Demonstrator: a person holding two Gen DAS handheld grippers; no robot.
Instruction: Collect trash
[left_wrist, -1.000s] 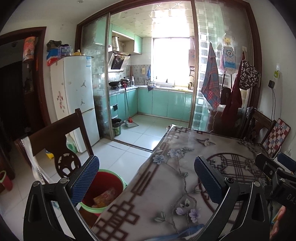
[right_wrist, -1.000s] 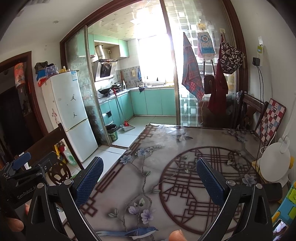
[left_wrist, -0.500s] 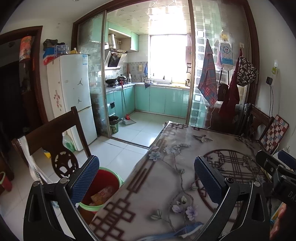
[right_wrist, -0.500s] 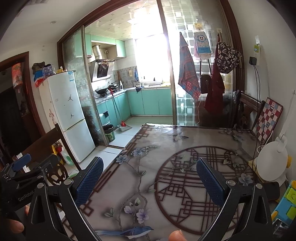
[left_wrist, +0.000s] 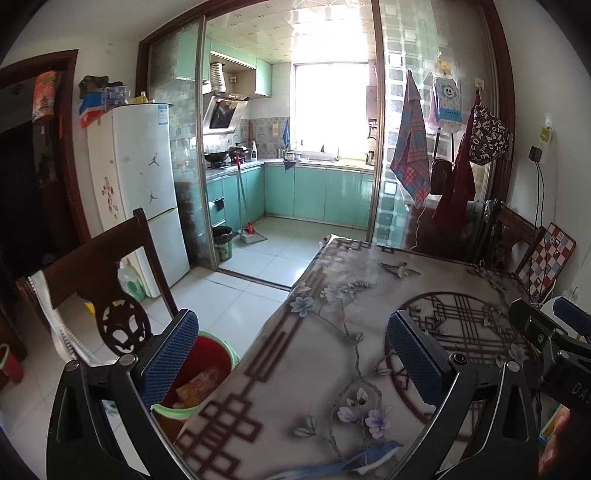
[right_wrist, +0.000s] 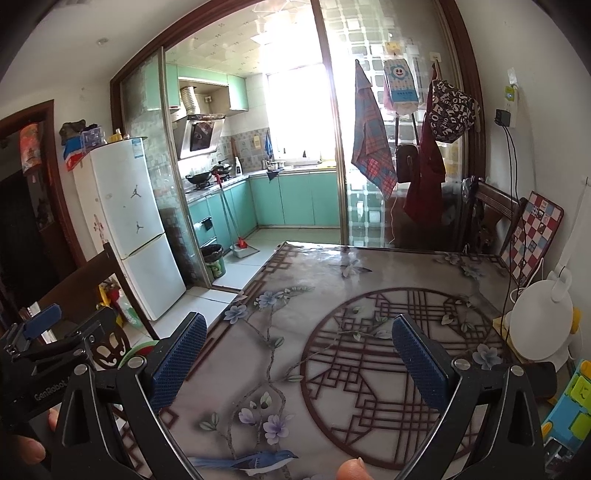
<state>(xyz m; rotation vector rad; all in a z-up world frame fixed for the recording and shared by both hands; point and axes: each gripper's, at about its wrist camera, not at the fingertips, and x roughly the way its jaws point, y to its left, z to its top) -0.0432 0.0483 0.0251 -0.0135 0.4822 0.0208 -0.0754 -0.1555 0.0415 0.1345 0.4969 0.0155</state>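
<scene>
My left gripper (left_wrist: 291, 354) is open and empty, held above the table's left edge. Below its left finger a red bin with a green rim (left_wrist: 207, 384) stands on the floor beside the table, with wrappers inside (left_wrist: 195, 384). My right gripper (right_wrist: 299, 358) is open and empty above the patterned table (right_wrist: 369, 295). The bin's rim (right_wrist: 138, 349) peeks out in the right wrist view. Each gripper shows in the other's view: the right one at the right edge (left_wrist: 550, 343), the left one at the lower left (right_wrist: 55, 347). No loose trash shows on the table.
A dark wooden chair (left_wrist: 107, 273) stands left of the bin. A white appliance (right_wrist: 541, 325) and colourful toy (right_wrist: 569, 406) sit at the table's right edge. A checked board (right_wrist: 532, 236) leans on the wall. A fridge (left_wrist: 144, 192) and a kitchen lie beyond.
Both grippers have tilted up and drawn back slightly; the table and bin sit lower in view. Both stay open and empty.
</scene>
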